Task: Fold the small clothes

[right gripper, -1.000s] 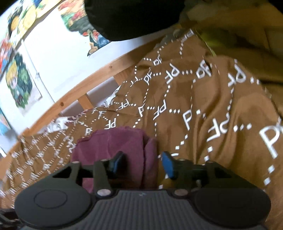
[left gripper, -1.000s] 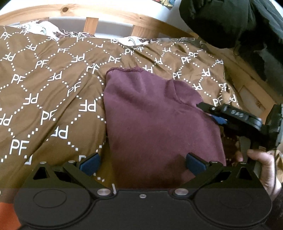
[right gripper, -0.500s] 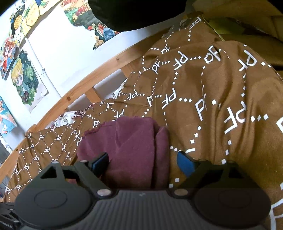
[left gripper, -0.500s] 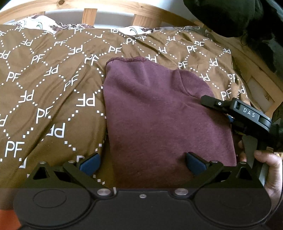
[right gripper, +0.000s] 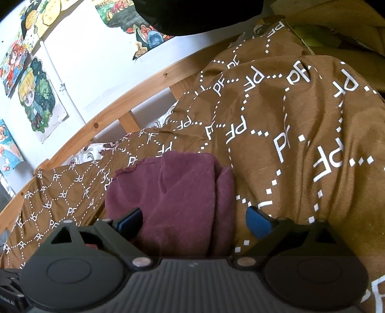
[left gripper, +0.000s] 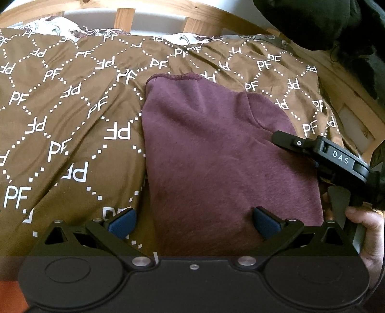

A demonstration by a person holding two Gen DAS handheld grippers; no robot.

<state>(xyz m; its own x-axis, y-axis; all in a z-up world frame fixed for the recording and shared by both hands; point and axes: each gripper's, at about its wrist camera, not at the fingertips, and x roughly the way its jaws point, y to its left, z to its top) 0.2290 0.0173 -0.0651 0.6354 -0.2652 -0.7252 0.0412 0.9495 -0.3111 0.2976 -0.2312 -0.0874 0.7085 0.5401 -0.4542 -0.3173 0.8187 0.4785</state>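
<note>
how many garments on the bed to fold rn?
1: a folded maroon fleece garment lying on the brown PF-print bedspread, between both grippers. A dark fabric mass hangs at the top right; more may be hidden.

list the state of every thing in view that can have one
maroon garment: folded, lying flat on the bedspread, held by neither tool
left tool: open, pads either side of the garment's near edge, not pressing
right tool: jaws opening, garment's edge between them, pads clear of it
brown bedspread: spread over the bed, wrinkled
dark clothing: heaped at the bed's far corner
</note>
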